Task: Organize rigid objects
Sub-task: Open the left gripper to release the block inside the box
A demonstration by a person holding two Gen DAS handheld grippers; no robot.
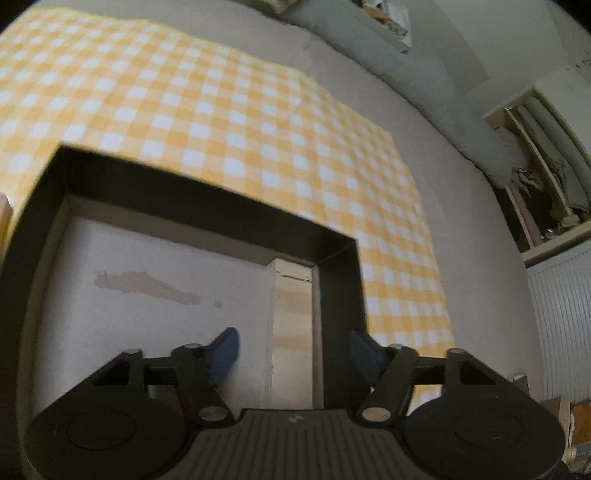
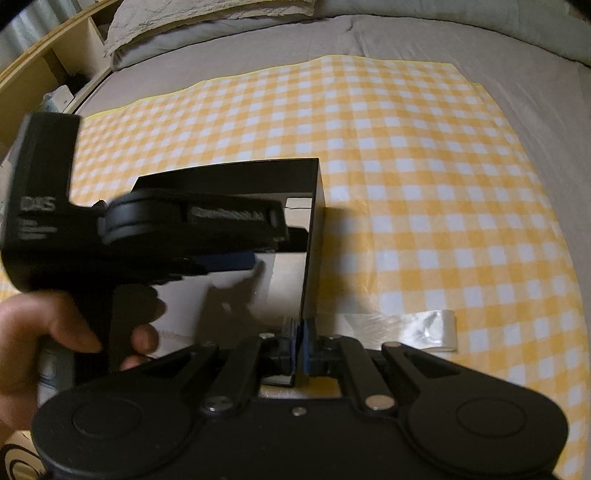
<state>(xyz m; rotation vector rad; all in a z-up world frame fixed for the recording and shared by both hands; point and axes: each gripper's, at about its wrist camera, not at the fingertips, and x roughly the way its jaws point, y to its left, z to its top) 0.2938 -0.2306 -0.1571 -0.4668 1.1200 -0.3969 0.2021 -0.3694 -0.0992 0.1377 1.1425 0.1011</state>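
The right gripper [image 2: 298, 339] is pinching the black box's [image 2: 314, 236] near wall — jaws pressed tight on it. The left gripper [image 1: 291, 350] is hanging over the box's right wall, jaws spread wide.

Yellow-and-white checked cloth [image 1: 229, 110] spread over grey bed sheet [image 2: 388, 37]. Rumpled pillow [image 2: 177, 22] at bed head, grey bolster [image 1: 417, 74] along bed edge. Wooden shelf unit [image 2: 40, 74] beside bed, cluttered open shelf [image 1: 543, 173] and white ribbed radiator [image 1: 565, 317] nearby. Dim indoor light.

Grey-sheeted bed [image 2: 535, 122] under a yellow-and-white checked cloth [image 2: 406, 147], pillow [image 2: 184, 33] at its far edge.
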